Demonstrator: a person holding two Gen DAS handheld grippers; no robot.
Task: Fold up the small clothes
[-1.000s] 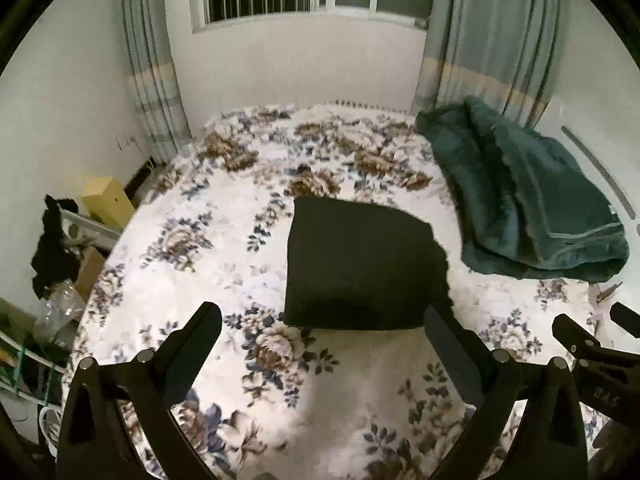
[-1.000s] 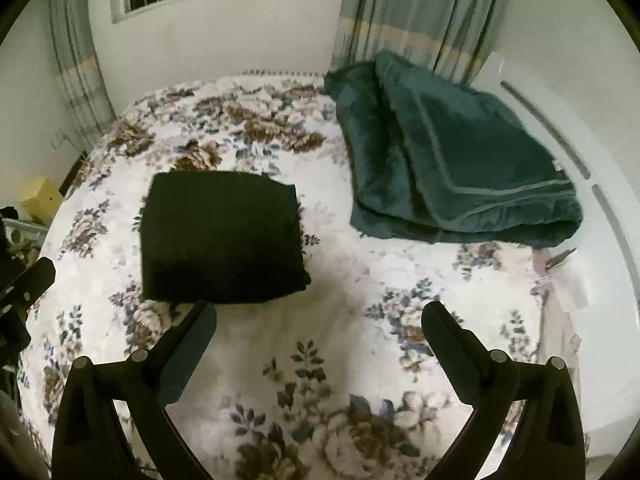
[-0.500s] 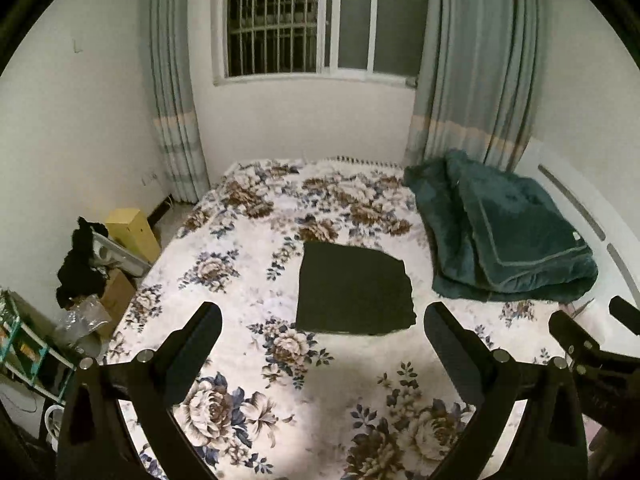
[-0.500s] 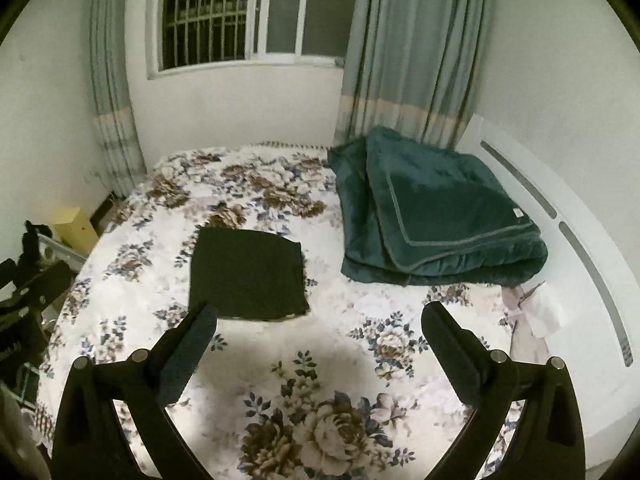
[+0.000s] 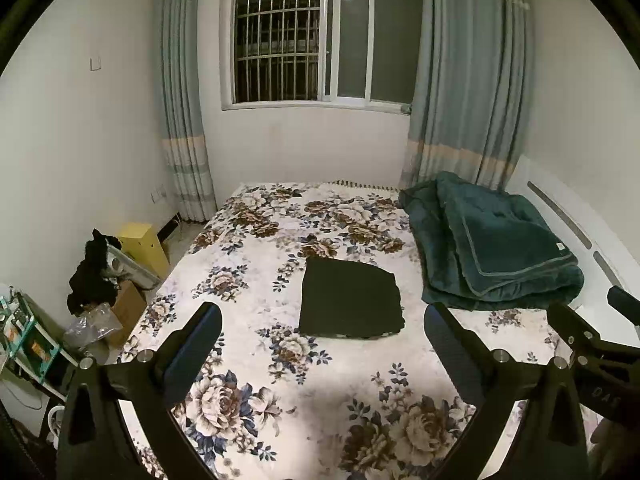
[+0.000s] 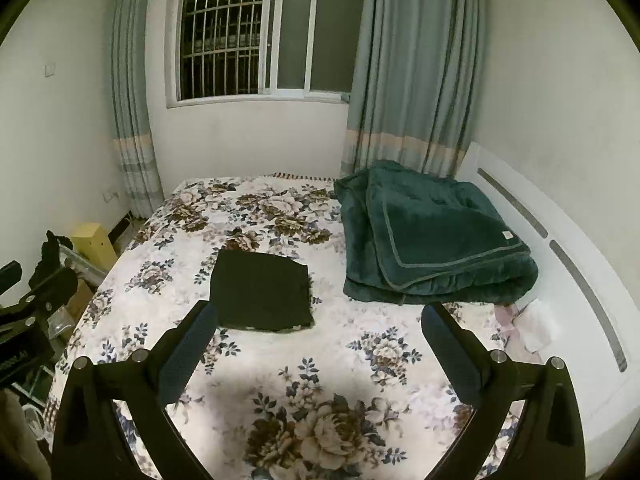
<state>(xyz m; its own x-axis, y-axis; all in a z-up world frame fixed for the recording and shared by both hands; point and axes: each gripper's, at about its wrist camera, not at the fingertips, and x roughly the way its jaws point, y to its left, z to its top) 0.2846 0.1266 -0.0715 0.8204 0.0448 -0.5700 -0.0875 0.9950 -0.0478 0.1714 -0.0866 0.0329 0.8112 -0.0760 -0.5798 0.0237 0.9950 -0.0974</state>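
Folded dark cloth (image 5: 350, 299) lying flat on the flowered bedspread (image 5: 256, 272), in the middle of the left wrist frame; same cloth (image 6: 261, 290) left of centre in the right wrist frame, its near left corner just behind the left fingertip there. Roughly square, edges fairly even, nothing on top of it.

Left gripper (image 5: 322, 334) spread wide at the bottom of its frame, holding nothing, fingers (image 5: 196, 344) up off the bedspread and short of the cloth. Right gripper (image 6: 318, 334) likewise released and empty, dark pads (image 6: 450, 350) well apart, floating above the bedspread at the bottom of its frame. Part of the right gripper's body also visible at the right edge of the left wrist frame, and part of the left one at the left edge of the right wrist frame.

Green blanket (image 5: 496, 248) bunched in loose folds at the right of the frame, near the cloth but apart from it, beside a white headboard (image 6: 580, 264). Barred window (image 5: 320, 40) at top centre, striped curtains (image 5: 468, 80) on either side. At lower left, beside the bed: a yellow box (image 5: 144, 242), dark clothing (image 5: 90, 276) draped over clutter, a cardboard box (image 5: 128, 308).
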